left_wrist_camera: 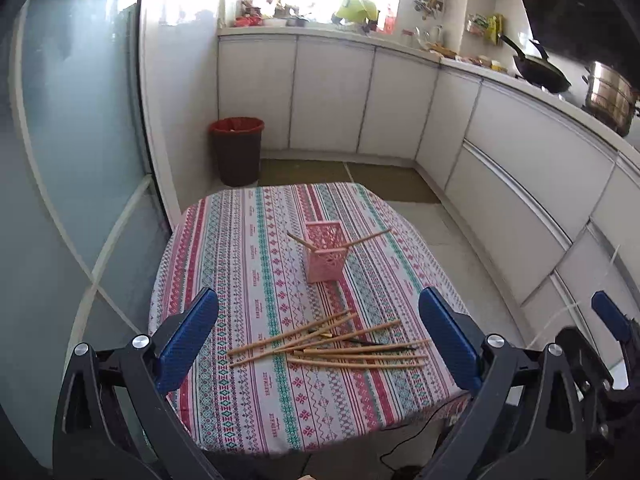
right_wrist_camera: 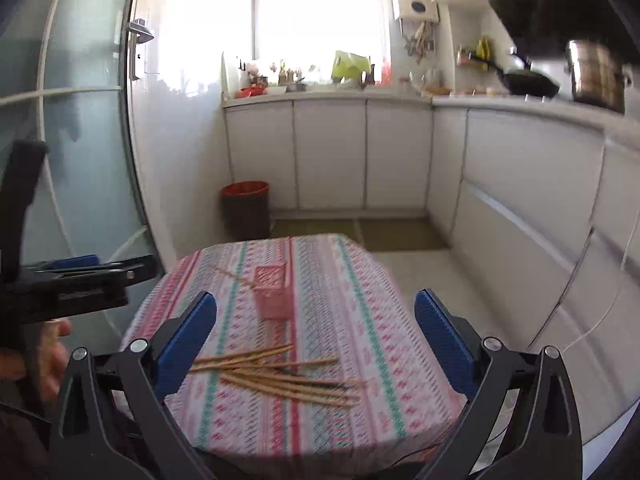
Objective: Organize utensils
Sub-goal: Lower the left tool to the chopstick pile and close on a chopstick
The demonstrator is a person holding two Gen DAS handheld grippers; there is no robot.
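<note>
Several wooden chopsticks (left_wrist_camera: 332, 344) lie in a loose pile on the patterned tablecloth (left_wrist_camera: 240, 280), near its front edge. A pink lattice holder (left_wrist_camera: 325, 251) stands upright mid-table with two chopsticks sticking out of it, leaning left and right. My left gripper (left_wrist_camera: 318, 336) is open and empty, held above the pile. In the right wrist view, which is blurred, the pile (right_wrist_camera: 276, 374) and the holder (right_wrist_camera: 274, 294) show too. My right gripper (right_wrist_camera: 316, 340) is open and empty above the pile. The left gripper also shows at that view's left edge (right_wrist_camera: 80, 276).
A dark bin with a red liner (left_wrist_camera: 237, 150) stands on the floor beyond the table. White cabinets (left_wrist_camera: 520, 168) run along the back and right, with a wok (left_wrist_camera: 540, 70) and steel pot (left_wrist_camera: 610, 98) on the counter. A glass door (left_wrist_camera: 72, 140) is at left.
</note>
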